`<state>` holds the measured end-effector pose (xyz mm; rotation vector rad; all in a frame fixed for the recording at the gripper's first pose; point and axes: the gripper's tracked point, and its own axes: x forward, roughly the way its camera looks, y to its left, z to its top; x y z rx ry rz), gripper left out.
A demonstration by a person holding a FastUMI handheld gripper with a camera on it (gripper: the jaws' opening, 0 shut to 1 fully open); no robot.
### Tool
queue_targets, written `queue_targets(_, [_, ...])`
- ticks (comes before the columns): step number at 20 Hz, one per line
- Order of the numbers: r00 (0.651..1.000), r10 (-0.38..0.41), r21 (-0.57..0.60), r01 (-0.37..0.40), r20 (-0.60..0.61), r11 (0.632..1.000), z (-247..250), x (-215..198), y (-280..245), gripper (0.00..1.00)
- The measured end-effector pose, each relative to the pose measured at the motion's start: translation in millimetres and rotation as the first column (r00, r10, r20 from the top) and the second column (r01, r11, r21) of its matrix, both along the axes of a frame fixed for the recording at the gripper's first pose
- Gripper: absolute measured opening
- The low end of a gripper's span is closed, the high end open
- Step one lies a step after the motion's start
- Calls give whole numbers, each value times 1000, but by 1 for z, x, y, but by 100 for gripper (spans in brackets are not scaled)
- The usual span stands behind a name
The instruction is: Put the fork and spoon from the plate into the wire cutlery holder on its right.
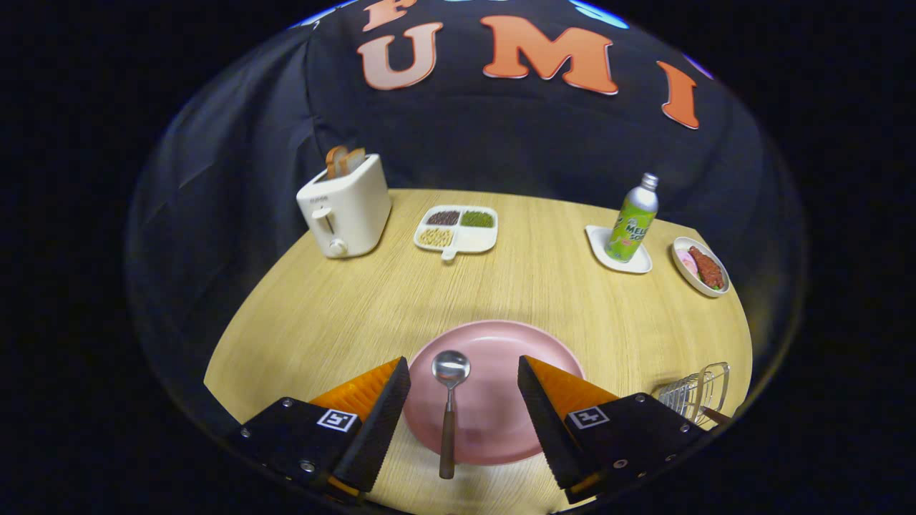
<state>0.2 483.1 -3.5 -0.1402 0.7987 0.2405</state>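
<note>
Spoon on pink plate, between tongs spread apart, ungrasped. Wire cutlery holder at right, brown handle inside, likely fork. Spoon transfer pending.

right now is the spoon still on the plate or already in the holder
On the plate: the spoon lies across the pink plate, between the open hand-held gripper fingers, untouched.

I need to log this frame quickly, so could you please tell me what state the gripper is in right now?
Gripper: open, holding nothing; its fingers straddle the spoon lying on the pink plate.
</note>
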Motion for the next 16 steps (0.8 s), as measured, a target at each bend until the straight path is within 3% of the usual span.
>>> queue_targets(5, [973,-3,-110,-23,-229,994,-50,-20,-3,89])
queue_targets(9, [934,-19,-135,-31,-356,990,-74,-30,-5,76])
queue_targets(11, [921,-32,-150,-29,-388,988,-81,-31,-6,63])
queue_targets(14, [895,-72,-181,-10,-440,983,-90,-38,-14,31])
queue_targets(16, [886,-78,-155,7,-458,988,-86,-34,-14,16])
